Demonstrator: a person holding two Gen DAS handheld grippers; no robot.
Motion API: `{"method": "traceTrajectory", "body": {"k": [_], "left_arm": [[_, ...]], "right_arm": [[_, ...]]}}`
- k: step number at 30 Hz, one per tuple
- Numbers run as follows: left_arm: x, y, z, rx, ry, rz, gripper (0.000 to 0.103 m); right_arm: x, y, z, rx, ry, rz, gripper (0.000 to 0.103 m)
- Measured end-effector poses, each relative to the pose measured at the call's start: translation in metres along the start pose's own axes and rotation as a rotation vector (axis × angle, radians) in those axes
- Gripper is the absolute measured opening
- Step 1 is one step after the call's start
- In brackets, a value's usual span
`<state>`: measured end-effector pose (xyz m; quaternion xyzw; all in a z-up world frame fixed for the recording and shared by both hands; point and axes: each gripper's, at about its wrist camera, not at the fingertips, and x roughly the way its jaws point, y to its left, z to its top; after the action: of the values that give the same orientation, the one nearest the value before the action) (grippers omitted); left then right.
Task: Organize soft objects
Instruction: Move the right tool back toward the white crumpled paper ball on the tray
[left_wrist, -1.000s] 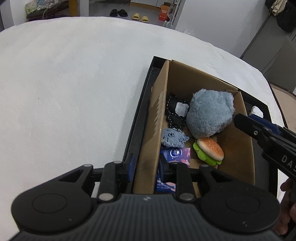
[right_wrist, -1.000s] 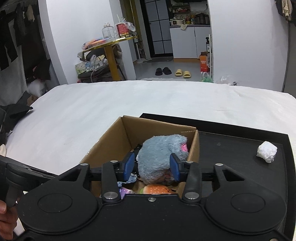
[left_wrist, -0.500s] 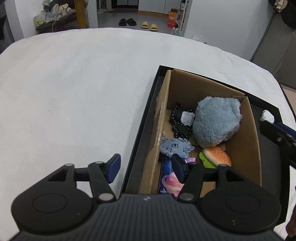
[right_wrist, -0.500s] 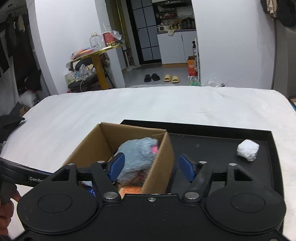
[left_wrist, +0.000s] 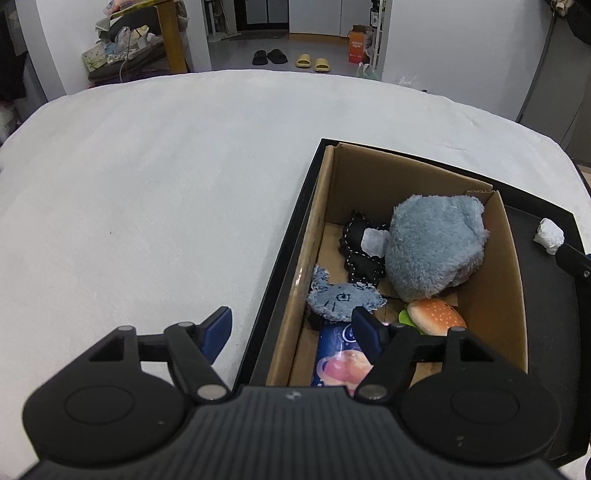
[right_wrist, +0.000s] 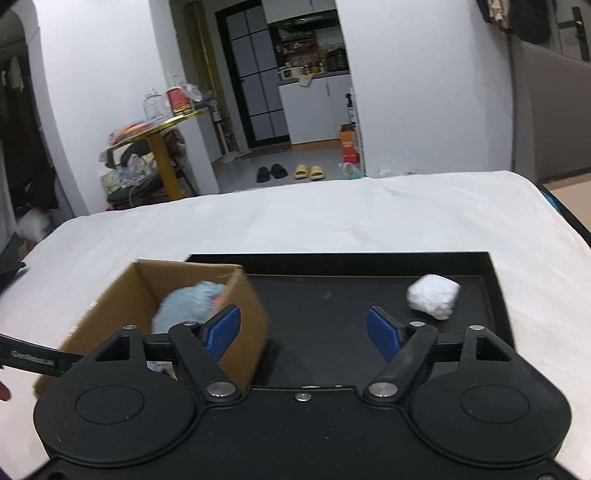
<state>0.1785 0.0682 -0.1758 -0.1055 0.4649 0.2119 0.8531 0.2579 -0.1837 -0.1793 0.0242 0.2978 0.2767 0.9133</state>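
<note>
Left gripper (left_wrist: 291, 334) spread wide, empty, straddling the left wall of the cardboard box (left_wrist: 511, 295): left pad over the white blanket (left_wrist: 147, 192), right pad inside the box over the blue printed pouch (left_wrist: 338, 356). Not touching either, as far as can be told.

Box sits along the left edge of the black tray (left_wrist: 550, 354), open top. Inside: big grey-blue plush (left_wrist: 434, 245) against the right wall toward the far end; black dotted-trim fabric piece (left_wrist: 356, 247) beside it on the left with a pale patch; small denim animal toy (left_wrist: 341, 297) against the left wall, nearer; burger toy (left_wrist: 436, 317) with green edge just below the plush; pouch at the near end, partly hidden by the finger.

Right gripper (right_wrist: 304, 334) also spread wide, empty, above the bare tray (right_wrist: 332, 295) floor. Left pad in front of the box's (right_wrist: 243, 310) right wall, right pad short of the white wad (right_wrist: 434, 301).

Wad lies alone near the tray's far right corner, well apart from the box, outside it. Seen in left view too (left_wrist: 550, 236), just beyond the tip of the other gripper.

Right view motion-blurred on the box side; plush (right_wrist: 188, 304) only a grey-blue smear.
</note>
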Motion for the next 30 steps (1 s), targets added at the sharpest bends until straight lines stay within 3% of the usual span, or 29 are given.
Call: {"method": "traceTrajectory", "body": {"k": [14, 30], "left_arm": [[-0.005, -0.018, 0.000, 0.002, -0.026, 0.103, 0.071], [0.000, -0.029, -0.001, -0.019, -0.020, 0.167, 0.071]], "right_arm": [[0.030, -0.059, -0.012, 0.057, 0.004, -0.075, 0.076], [0.070, -0.088, -0.007, 0.020, 0.075, -0.131, 0.077]]}}
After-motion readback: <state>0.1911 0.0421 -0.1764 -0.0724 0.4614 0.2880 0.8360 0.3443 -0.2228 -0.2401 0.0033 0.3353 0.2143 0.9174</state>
